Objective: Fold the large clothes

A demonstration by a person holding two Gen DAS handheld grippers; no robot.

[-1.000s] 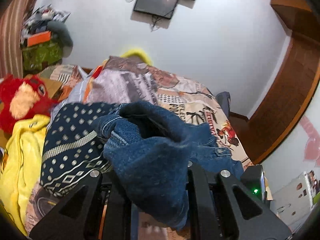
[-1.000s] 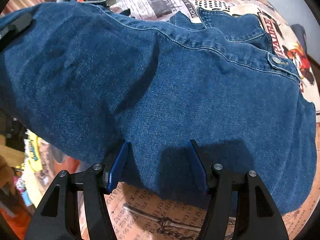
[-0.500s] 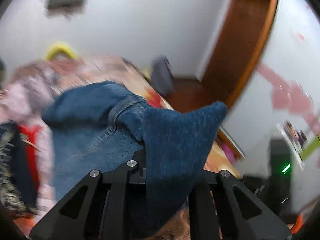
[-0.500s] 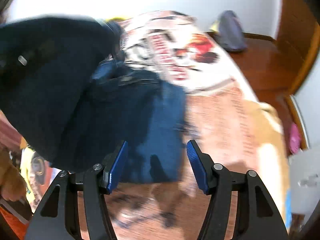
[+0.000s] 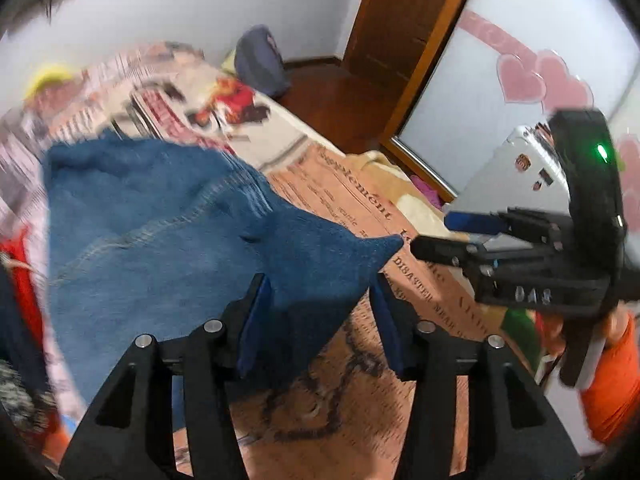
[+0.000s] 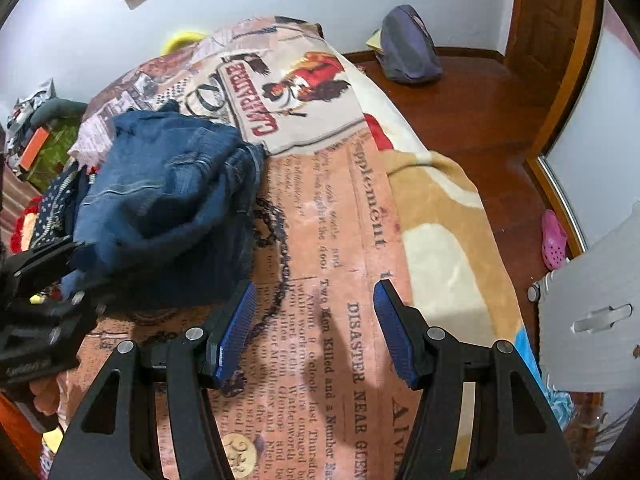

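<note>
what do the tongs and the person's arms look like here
Both tongs are matte black, angular frames with triangular cut-outs, silver screw heads and ribbed blue pads. The right tongs, seen from the left wrist view, carry a black curved housing with a green light. An orange sleeve shows behind them.

A newspaper-print bedspread (image 6: 340, 320) lies under the gripper; ahead, a purple bag (image 6: 408, 46) sits on the wooden floor (image 6: 472, 104), a pink shoe (image 6: 554, 240) to the right.

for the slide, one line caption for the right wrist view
Open right gripper hovers over newspaper-print bedspread beside crumpled denim jacket.
</note>
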